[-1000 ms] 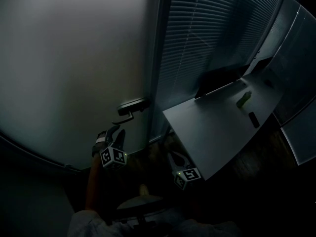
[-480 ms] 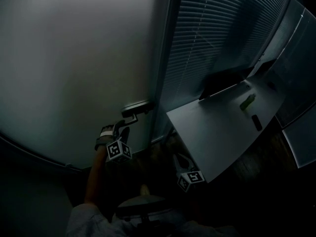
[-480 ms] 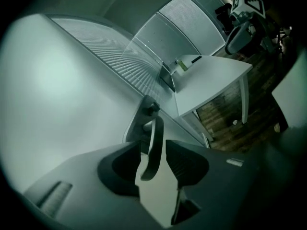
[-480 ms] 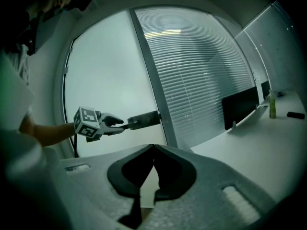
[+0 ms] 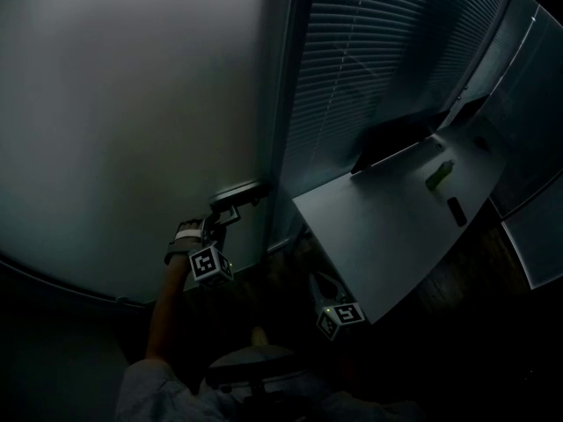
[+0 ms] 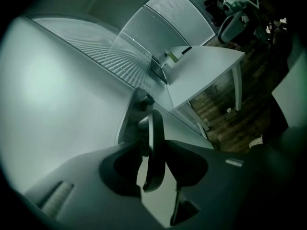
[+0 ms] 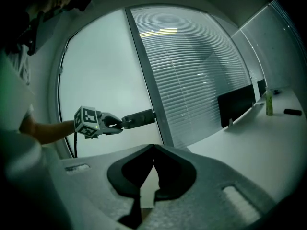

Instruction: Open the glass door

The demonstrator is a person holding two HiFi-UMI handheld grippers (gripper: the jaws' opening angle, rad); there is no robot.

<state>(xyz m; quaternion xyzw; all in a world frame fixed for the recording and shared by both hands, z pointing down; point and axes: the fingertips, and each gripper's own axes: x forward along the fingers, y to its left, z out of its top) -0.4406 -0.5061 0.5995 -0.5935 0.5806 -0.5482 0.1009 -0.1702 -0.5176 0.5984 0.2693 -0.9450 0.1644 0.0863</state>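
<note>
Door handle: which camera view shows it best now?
The right gripper view: the whole door handle shows side-on against the pale glass door, its end between the jaws of the left gripper, which have just been closing. The left gripper view shows it close but edge-on; the head view, small and dark.

Left tool [image 5: 217, 221] carries a cube [image 5: 209, 264] (square markers).
</note>
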